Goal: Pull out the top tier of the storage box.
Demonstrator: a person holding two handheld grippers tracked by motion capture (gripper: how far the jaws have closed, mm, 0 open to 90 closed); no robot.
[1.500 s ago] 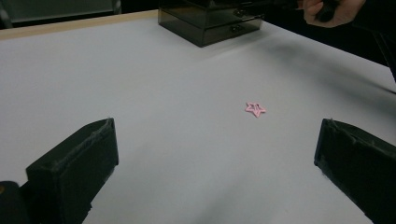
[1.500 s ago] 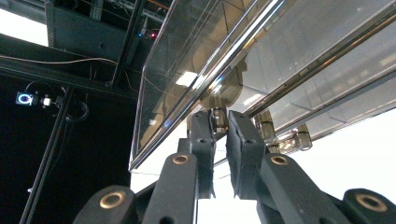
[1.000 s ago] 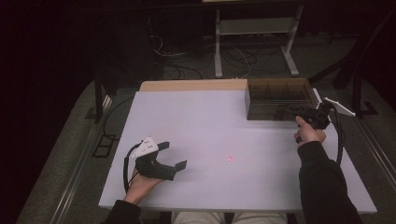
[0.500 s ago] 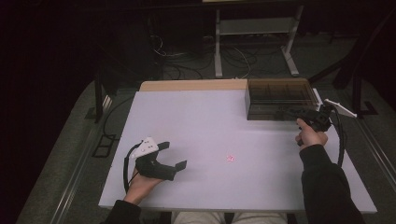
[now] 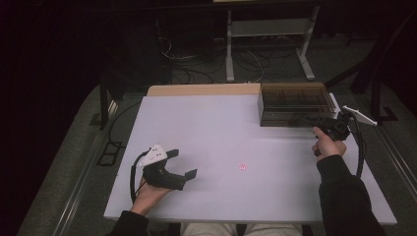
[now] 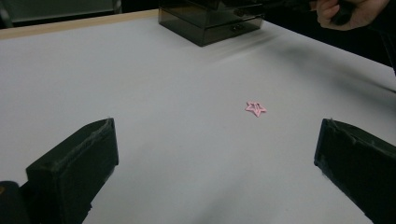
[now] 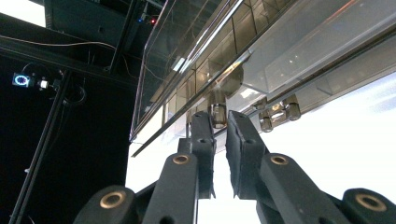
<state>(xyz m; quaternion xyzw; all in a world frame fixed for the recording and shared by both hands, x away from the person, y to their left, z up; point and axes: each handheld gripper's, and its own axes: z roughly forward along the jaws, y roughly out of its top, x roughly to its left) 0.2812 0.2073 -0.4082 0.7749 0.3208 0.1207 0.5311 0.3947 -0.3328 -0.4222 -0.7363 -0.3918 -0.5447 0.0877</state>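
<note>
A smoked, see-through drawer box (image 5: pixel 294 103) stands at the far right of the white table (image 5: pixel 206 128). My right gripper (image 5: pixel 311 119) reaches into its front face. In the right gripper view the gripper (image 7: pixel 218 122) is shut on a small metal drawer knob (image 7: pixel 218 113) of the box (image 7: pixel 299 51). A small pink star clip (image 5: pixel 242 167) lies alone near the table's middle, also in the left gripper view (image 6: pixel 256 108). My left gripper (image 5: pixel 183 163) rests at the front left, open and holding nothing, with its jaws set wide towards the star (image 6: pixel 217 128).
A wooden strip (image 5: pixel 201 90) runs along the table's far edge. Behind it stand a metal stand (image 5: pixel 268 29) and floor cables (image 5: pixel 196 59). The right hand (image 6: pixel 350 11) and the box (image 6: pixel 210 18) lie at the top of the left gripper view.
</note>
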